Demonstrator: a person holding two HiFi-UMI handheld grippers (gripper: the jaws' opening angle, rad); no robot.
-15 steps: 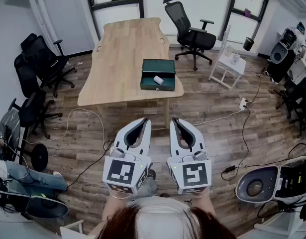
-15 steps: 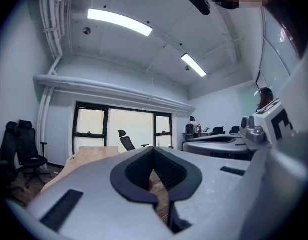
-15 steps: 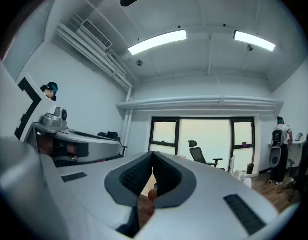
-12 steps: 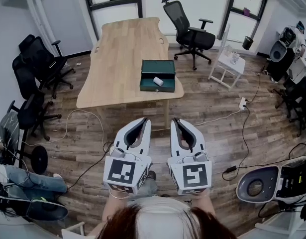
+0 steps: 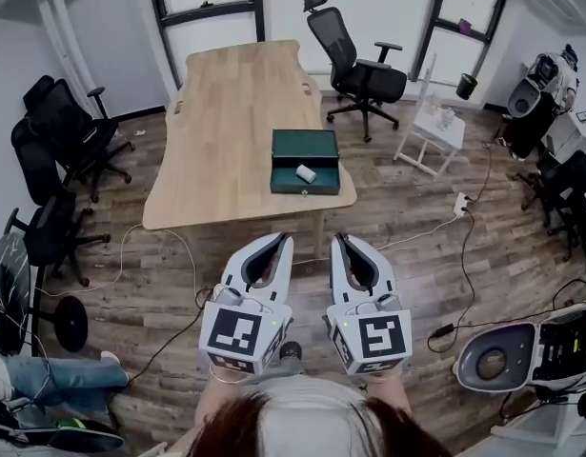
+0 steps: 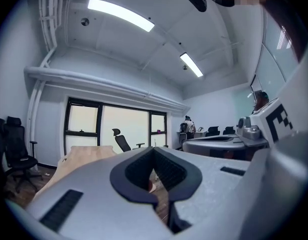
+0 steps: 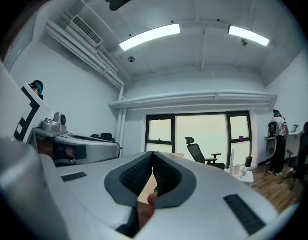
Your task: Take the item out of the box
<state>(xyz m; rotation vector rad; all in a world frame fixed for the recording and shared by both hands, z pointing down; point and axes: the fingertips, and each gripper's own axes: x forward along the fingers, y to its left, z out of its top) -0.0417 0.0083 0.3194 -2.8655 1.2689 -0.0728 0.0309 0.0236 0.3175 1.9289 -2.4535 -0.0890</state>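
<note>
An open dark green box [image 5: 305,147] stands near the front right corner of the wooden table [image 5: 221,122]. In it lies a white cylindrical item [image 5: 306,173]. Both grippers are held side by side, level, well short of the table and over the floor. My left gripper [image 5: 282,240] has its jaws together with nothing between them, its tips [image 6: 154,148] meeting. My right gripper [image 5: 339,240] is likewise shut and empty, its tips [image 7: 152,154] closed. Through both jaw gaps a strip of the table shows.
Black office chairs [image 5: 54,122] stand left of the table, and another chair [image 5: 354,60] behind it. A small white side table [image 5: 433,127] is at the right. Cables and a power strip [image 5: 460,202] lie on the wood floor. A grey robot base [image 5: 493,355] sits lower right.
The table and box have slid a little lower in the head view, so they are slightly nearer. Both grippers keep the same pose, side by side and shut.
</note>
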